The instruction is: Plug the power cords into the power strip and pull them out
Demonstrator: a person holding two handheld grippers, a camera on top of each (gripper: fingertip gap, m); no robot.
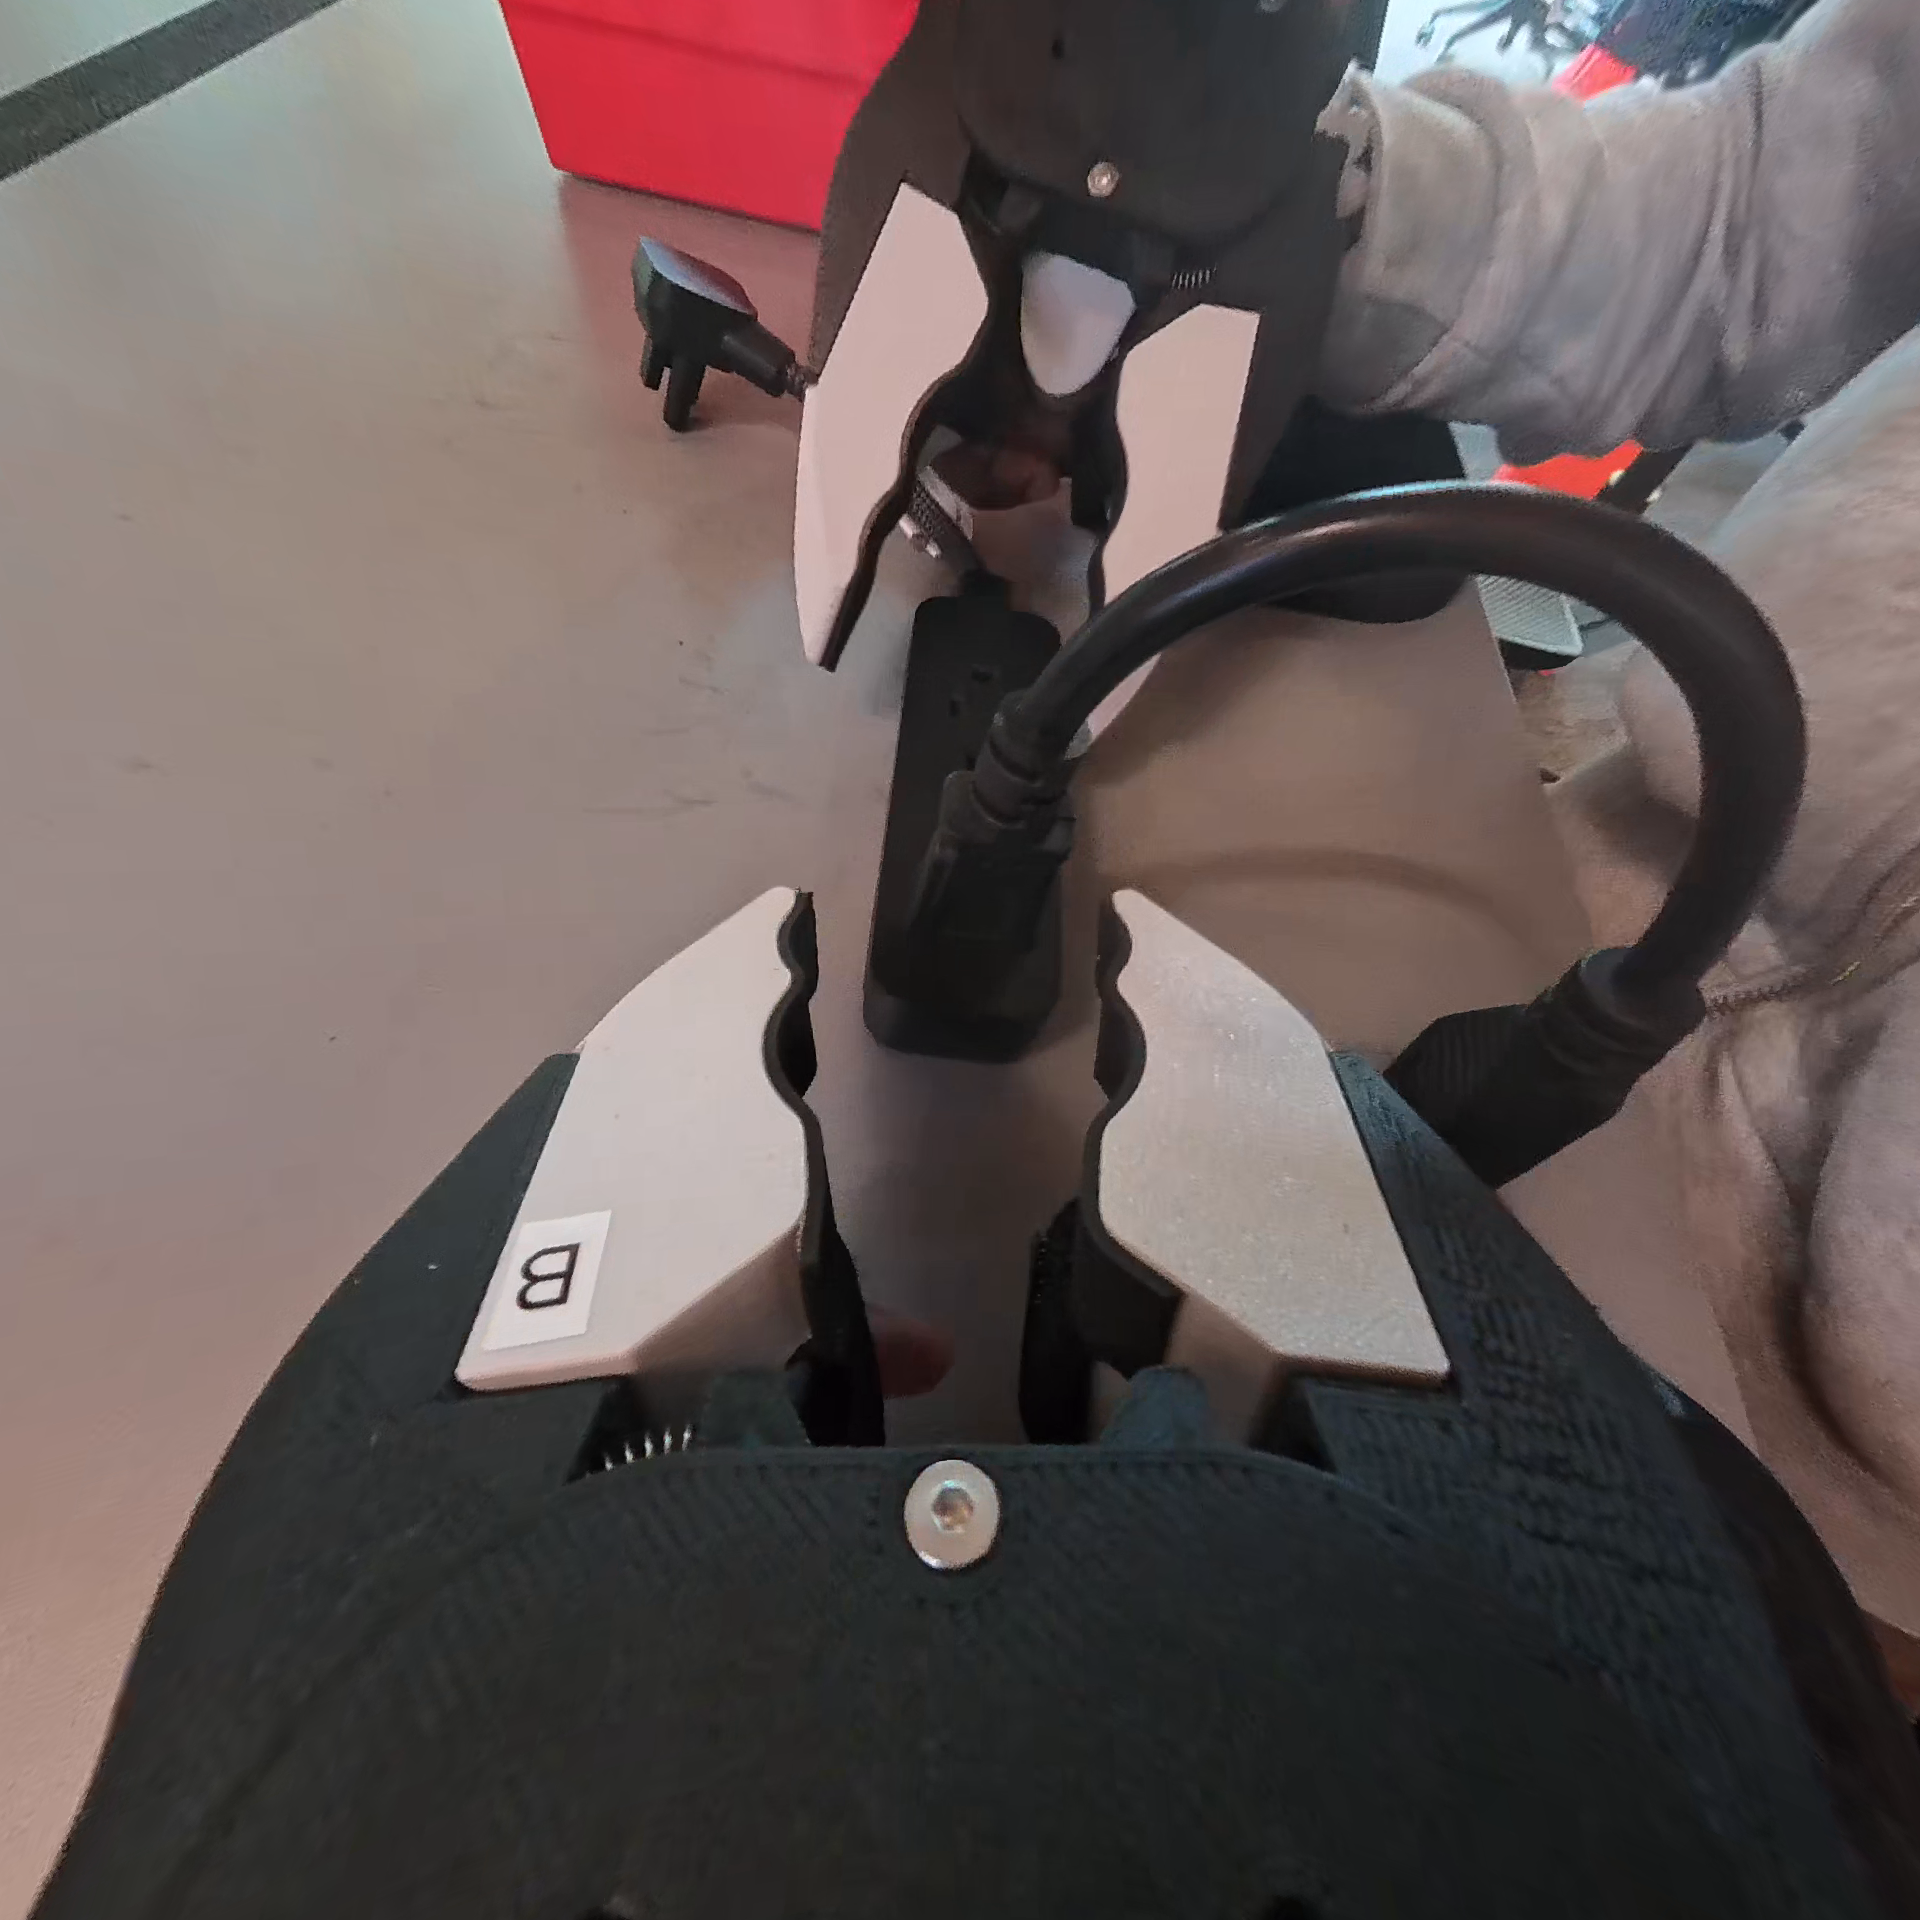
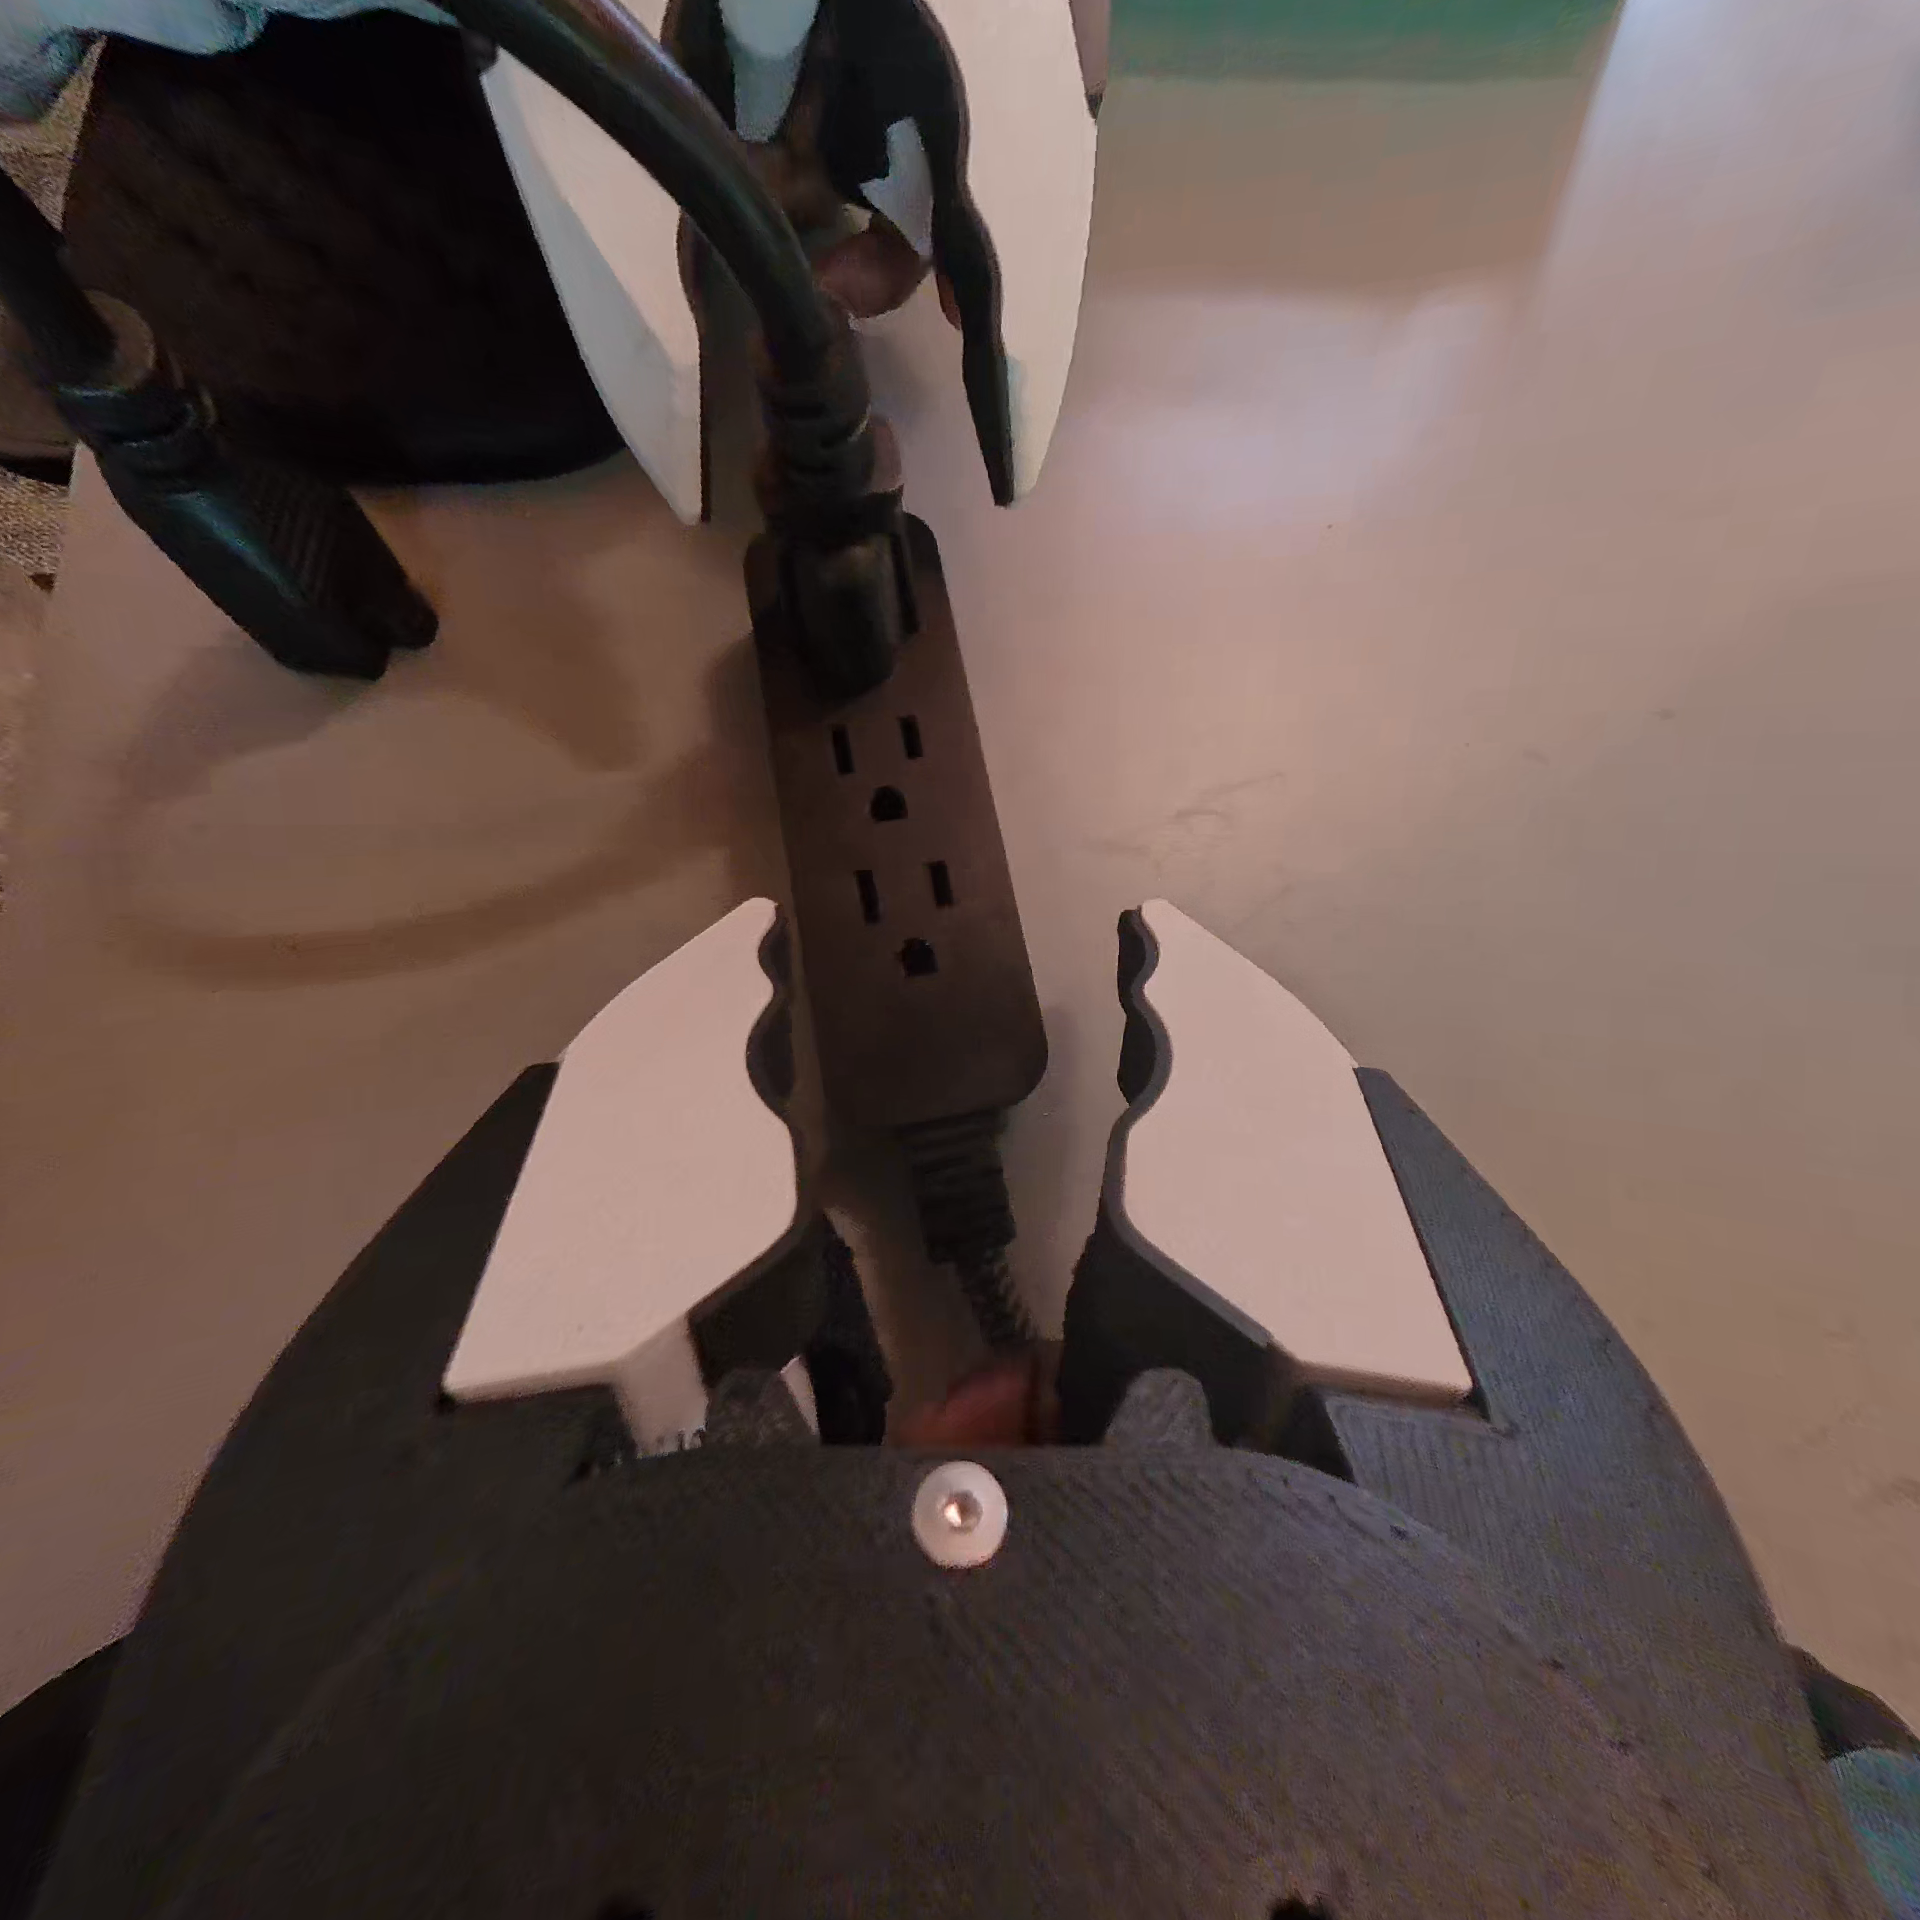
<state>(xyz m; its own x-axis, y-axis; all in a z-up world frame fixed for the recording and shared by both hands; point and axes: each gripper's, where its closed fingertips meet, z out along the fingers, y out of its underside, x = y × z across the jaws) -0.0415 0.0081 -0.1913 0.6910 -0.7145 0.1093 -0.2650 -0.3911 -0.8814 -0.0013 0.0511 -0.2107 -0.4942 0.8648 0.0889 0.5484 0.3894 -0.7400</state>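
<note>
Power strip (image 2: 902, 831), black and narrow, lies flat on the pale bench (image 2: 1455, 727) with its long axis running straight between the two tools, one at each end. One plug (image 1: 987, 842) is seated in the outlet at the end nearest the left hand-held gripper (image 1: 956, 914), and its thick cord (image 1: 1558, 582) loops up and over to the right of that view. The left hand-held gripper sits just short of that end, fingers apart, holding nothing, aimed along the strip, so it looks the nearer one to the seated plug. The right hand-held gripper (image 2: 956, 920) straddles the opposite end, where the strip's own cord (image 2: 977, 1226) leaves; its fingers are spread; whether the left finger touches the strip's side cannot be told. Two outlets near it are free. A second plug (image 1: 696, 312) lies loose on the bench, well apart, by a red box (image 1: 686, 94).
</note>
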